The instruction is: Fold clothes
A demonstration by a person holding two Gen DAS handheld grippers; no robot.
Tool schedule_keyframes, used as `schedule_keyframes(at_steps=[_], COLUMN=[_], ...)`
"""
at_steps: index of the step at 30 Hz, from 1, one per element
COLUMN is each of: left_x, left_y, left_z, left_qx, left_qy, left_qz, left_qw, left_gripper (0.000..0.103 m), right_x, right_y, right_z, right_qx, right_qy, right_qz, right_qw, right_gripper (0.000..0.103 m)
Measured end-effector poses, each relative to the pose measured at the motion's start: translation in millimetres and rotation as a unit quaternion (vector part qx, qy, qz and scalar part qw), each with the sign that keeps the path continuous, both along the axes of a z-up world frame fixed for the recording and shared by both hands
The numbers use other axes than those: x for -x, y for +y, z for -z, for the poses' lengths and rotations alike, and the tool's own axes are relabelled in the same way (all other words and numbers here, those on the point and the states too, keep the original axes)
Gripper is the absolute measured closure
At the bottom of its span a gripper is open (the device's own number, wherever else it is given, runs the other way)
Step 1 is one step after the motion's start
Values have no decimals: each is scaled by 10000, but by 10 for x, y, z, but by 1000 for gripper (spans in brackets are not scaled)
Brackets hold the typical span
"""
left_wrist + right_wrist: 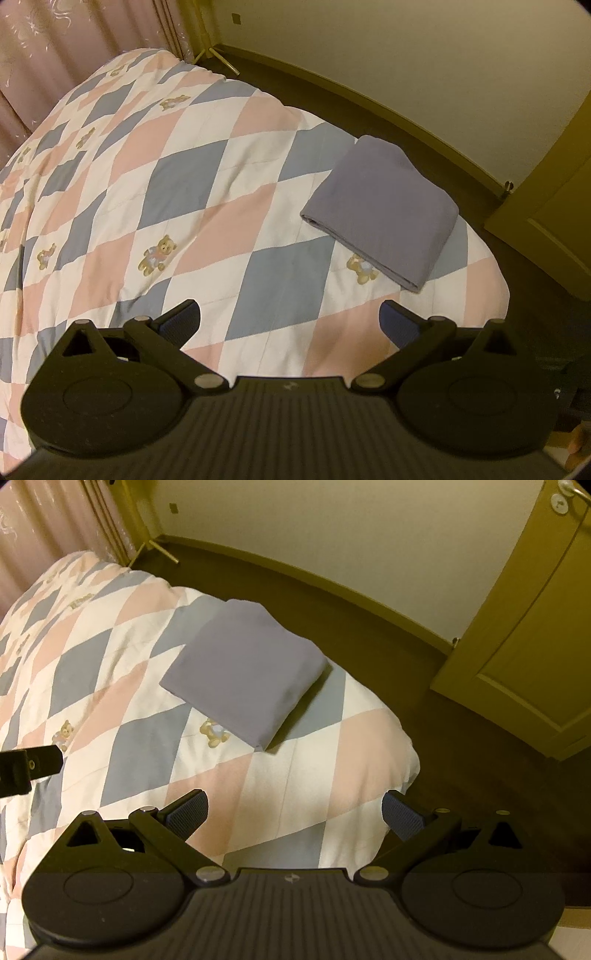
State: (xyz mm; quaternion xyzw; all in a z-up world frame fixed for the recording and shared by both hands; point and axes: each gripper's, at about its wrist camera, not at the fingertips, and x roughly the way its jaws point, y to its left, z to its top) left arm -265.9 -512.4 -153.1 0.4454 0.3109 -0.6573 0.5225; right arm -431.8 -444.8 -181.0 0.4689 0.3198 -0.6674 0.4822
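Currently the grey garment (pixel 380 210) lies on the bed as a compact, squared packet of several layers, its stacked edges showing along the near-left side in the left wrist view. It sits near the bed's corner on the floor side, close to the edge but fully supported. I judge this placement deliberate: a finished fold set aside at the margin leaves the middle of the bed free as a working surface. By the look of the packet, the fold itself appears complete; no loose sleeve or hem shows.

My left gripper (pixel 290 321) hovers above the quilt (pixel 177 177), well apart from the garment, its fingers (pixel 183 319) spread wide with nothing between them. My right gripper (pixel 295 812) is likewise held above the bed's near corner, fingers (pixel 188 814) spread and empty, with the garment (pixel 245 672) ahead of it and not touched. Both are held clear, which I judge appropriate: any contact could disturb the layers.

The quilt is a diamond patchwork of pink, blue-grey and white with small bear motifs. It is soft and slightly rumpled, so a packet near the rounded corner could slide if pushed.

Beyond the bed lie dark floor (pixel 369 635), a pale wall, a curtain (pixel 55 44) at the far end, and a door (pixel 524 646) on the right.
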Motion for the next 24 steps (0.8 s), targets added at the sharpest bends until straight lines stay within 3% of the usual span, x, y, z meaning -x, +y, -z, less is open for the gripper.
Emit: schedule_keyframes(at_steps=[16, 24], left_x=[468, 522], left_y=[-92, 73], left_z=[127, 9], left_qx=[-177, 85], left_qy=[49, 207], left_qz=[190, 266], left_qw=[9997, 9994], left_gripper=[1, 1], right_x=[417, 568], right_y=[-136, -53], right_z=[59, 15], right_qx=[-79, -12], right_qy=[9, 73], right_qz=[-23, 34], right_qw=[10000, 10000], right_gripper=[0, 0])
